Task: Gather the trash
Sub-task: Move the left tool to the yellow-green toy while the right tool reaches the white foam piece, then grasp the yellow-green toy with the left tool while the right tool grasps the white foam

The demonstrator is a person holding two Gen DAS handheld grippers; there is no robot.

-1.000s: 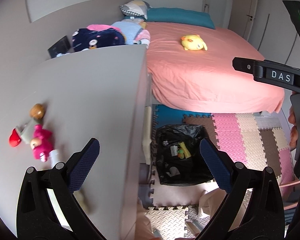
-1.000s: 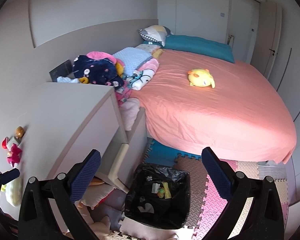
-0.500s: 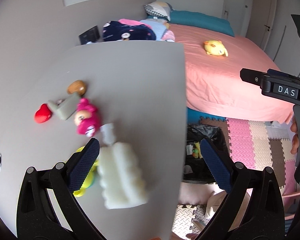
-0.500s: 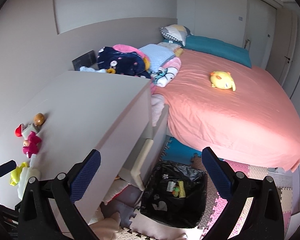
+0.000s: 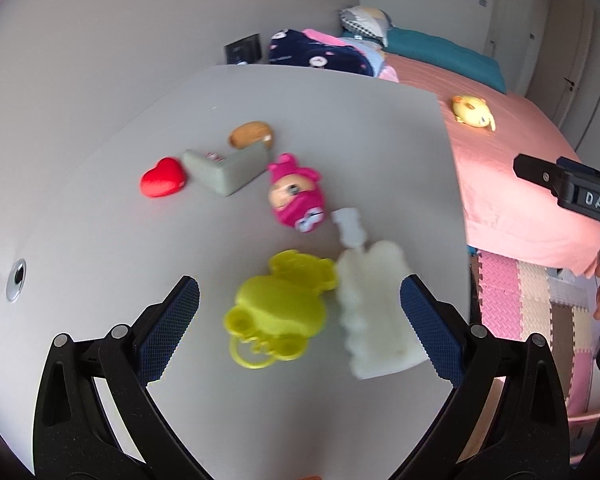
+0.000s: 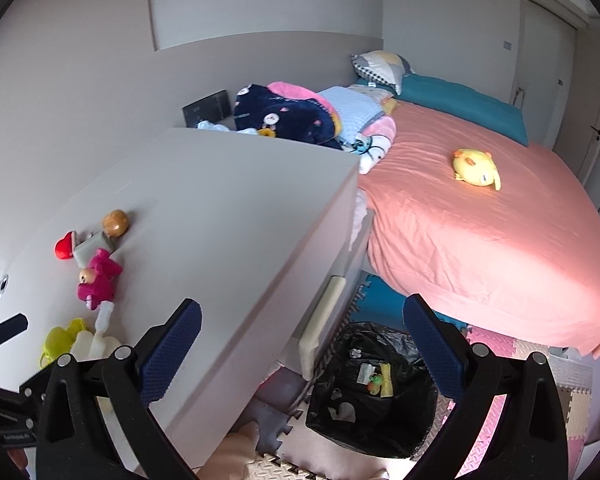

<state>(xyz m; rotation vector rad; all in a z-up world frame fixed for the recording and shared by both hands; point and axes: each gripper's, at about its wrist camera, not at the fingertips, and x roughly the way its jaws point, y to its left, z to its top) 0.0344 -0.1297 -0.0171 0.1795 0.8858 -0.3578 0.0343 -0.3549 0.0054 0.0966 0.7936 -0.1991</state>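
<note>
Left gripper (image 5: 300,312) released, low centre of frame, over yellow toy (image 5: 280,308) and white bottle (image 5: 374,312) on dresser (image 5: 340,128). Right gripper (image 6: 302,344) released above bin (image 6: 372,392), lower centre.

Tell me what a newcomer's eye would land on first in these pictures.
The bright clutter on the grey dresser top: a yellow plastic toy and a white ridged piece lie between the open left gripper's fingers, with a pink doll and red heart beyond. To the right spreads the salmon-pink bed with a yellow plush; a black-lined trash bin stands on the floor below, between the open right gripper's fingers.
</note>
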